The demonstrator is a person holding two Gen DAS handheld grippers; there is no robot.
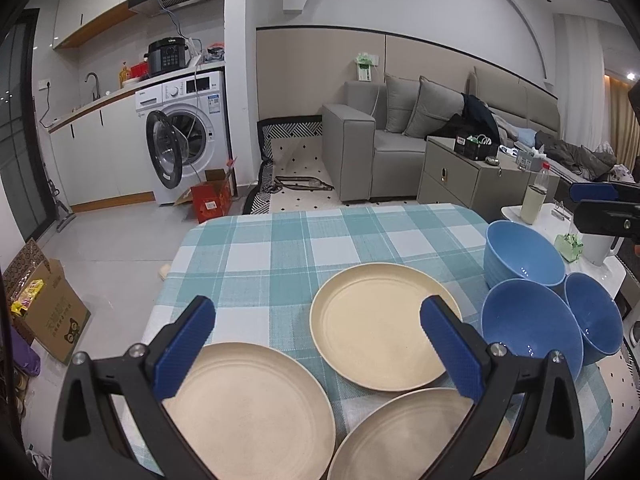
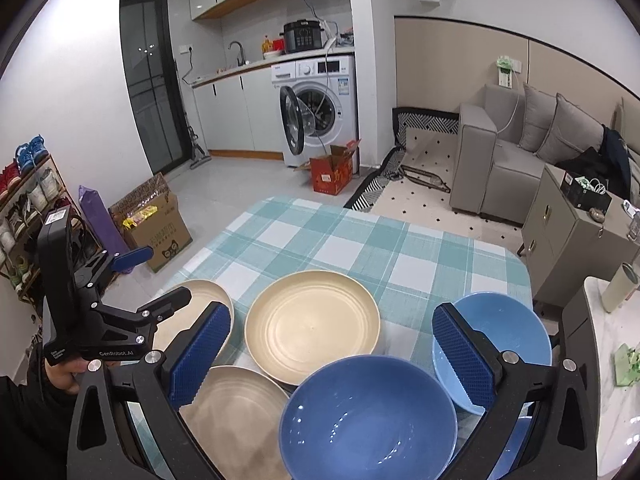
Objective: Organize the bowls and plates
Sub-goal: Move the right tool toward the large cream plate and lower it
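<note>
Plates (image 1: 380, 328) partly hidden behind left hand-held gripper (image 1: 316, 344) (spread, empty); right hand-held gripper (image 2: 332, 354) likewise, third bowl (image 2: 512, 444) barely visible.

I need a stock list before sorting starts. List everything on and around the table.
plates: three, cream, separate, left part of checked tablecloth
bowls: three, blue, right side, lightest one farthest
washing machine: one, white, door open, kitchen
cardboard boxes: brown one left of table, red one by washer
sofa: grey, beyond table
left gripper: open, empty, above plates
right gripper: open, empty, above bowls
hand: holds left gripper
</note>
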